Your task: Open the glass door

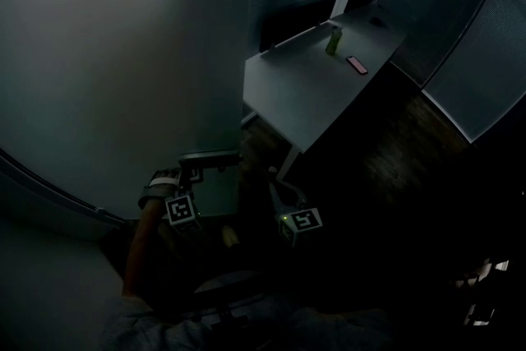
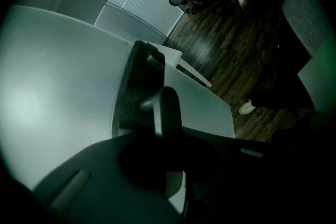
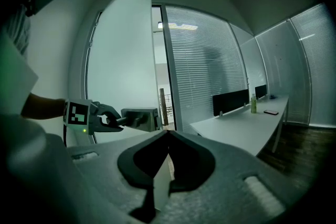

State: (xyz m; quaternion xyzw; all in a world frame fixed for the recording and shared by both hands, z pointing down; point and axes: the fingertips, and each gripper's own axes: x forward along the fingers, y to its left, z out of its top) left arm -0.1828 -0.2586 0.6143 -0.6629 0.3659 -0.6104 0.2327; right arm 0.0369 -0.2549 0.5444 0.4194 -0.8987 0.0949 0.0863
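The glass door [image 1: 107,53] is seen at the left of the head view, a pale frosted panel in a dim room. In the right gripper view it [image 3: 121,60] stands swung away from its frame, with a lit gap between its edge and the blinds [image 3: 205,60] beside it.

The handle [image 1: 209,160] is mounted on a dark plate near the door's edge. The left tool [image 1: 197,178] is closed on the handle. In the left gripper view the lever [image 2: 167,110] is held between the two jaws of that tool [image 2: 167,139], with the plate [image 2: 134,86] behind it. The same grip is shown from the side in the right gripper view, where the left tool [image 3: 107,119] is clamped on the end of the lever [image 3: 126,119].

The right tool [image 1: 275,189] is held just to the right of the left one, apart from the door. Its jaws are shown pressed together at their tips in its own view [image 3: 168,135], with nothing between them.

A long white worktop [image 1: 312,86] is set beyond the door. A green bottle [image 1: 334,39] is stood upright on it, and a reddish phone [image 1: 357,64] is laid flat near the bottle. A dark wooden floor [image 1: 394,152] is seen beside the worktop.
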